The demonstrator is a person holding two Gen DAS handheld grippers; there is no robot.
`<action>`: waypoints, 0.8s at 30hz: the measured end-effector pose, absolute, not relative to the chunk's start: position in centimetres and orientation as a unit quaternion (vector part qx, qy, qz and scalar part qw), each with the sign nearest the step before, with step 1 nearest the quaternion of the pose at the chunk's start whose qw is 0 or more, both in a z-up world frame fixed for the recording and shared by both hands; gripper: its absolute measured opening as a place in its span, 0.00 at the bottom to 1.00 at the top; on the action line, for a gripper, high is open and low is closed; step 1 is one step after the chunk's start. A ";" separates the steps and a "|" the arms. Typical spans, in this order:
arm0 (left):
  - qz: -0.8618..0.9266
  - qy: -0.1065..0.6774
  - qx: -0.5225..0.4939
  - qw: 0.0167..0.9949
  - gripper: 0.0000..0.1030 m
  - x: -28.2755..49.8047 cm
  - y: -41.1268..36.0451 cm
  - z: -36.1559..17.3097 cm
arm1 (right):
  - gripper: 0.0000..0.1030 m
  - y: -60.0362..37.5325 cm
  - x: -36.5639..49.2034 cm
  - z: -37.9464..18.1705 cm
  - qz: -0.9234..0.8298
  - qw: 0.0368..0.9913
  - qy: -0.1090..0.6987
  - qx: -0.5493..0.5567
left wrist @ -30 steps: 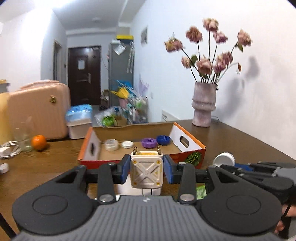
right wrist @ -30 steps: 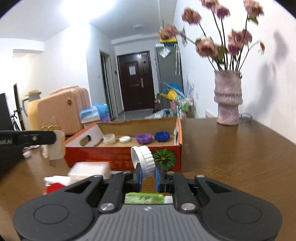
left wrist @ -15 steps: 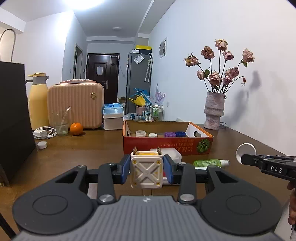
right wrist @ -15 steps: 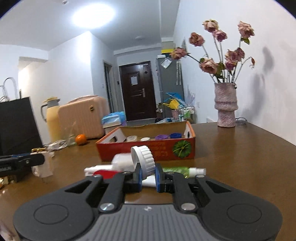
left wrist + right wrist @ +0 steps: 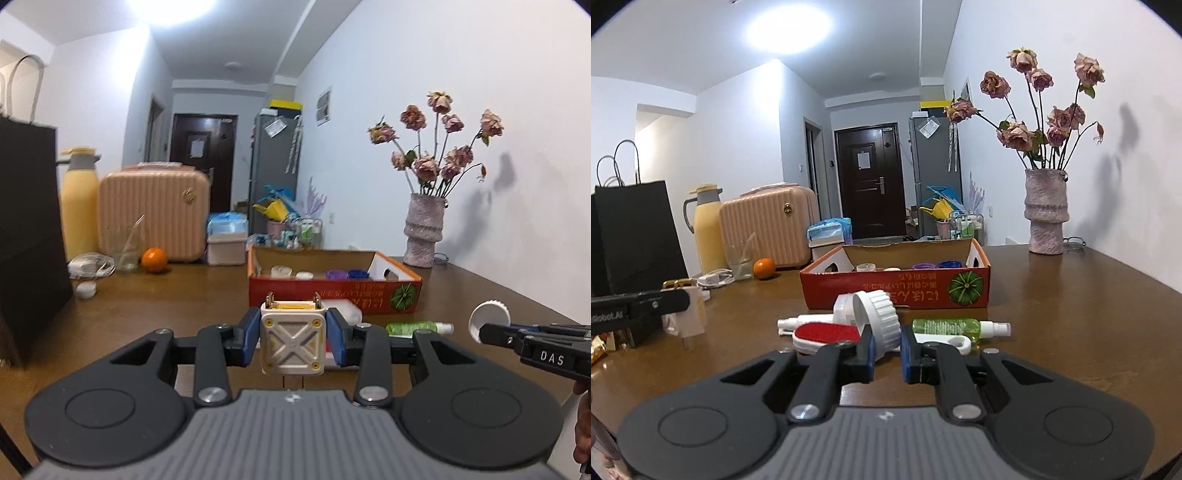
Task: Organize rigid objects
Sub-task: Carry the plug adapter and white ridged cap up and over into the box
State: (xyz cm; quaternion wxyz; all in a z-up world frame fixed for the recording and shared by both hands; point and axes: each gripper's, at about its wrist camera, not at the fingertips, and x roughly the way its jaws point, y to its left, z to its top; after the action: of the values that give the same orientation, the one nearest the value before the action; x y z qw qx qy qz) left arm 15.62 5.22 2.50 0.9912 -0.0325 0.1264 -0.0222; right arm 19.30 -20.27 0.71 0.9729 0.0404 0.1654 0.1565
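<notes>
Both jaws grip: my left gripper [image 5: 292, 341] clamps the plug adapter [image 5: 292, 343], my right gripper [image 5: 886, 349] the white cap [image 5: 877, 323]. "DAS" reads rightward. Box [image 5: 879, 290] ahead sits farther than before.

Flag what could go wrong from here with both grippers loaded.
The white cap sits tilted in the right gripper, gripped near its lower rim, so it might slip out. The left gripper holds the charger with prongs forward; they could catch the box wall.
</notes>
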 end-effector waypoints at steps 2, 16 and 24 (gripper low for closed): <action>-0.032 0.125 -0.028 0.991 0.37 17.4 5.2 3.3 | 0.13 -20.4 20.7 1.0 0.165 0.971 0.167 0.047; -0.067 0.211 0.033 0.975 0.37 40.7 6.0 6.8 | 0.13 -21.5 41.8 4.9 0.215 0.947 0.230 0.058; -0.074 0.330 0.089 0.937 0.37 54.3 4.5 3.4 | 0.13 -19.8 55.6 3.7 0.190 0.926 0.327 0.005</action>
State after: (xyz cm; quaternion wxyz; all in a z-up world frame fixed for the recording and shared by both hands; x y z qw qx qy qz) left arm 54.31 4.46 3.37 0.9367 0.0895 0.3302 -0.0744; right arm 55.65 -19.76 3.70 0.9255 0.0048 0.3274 0.1902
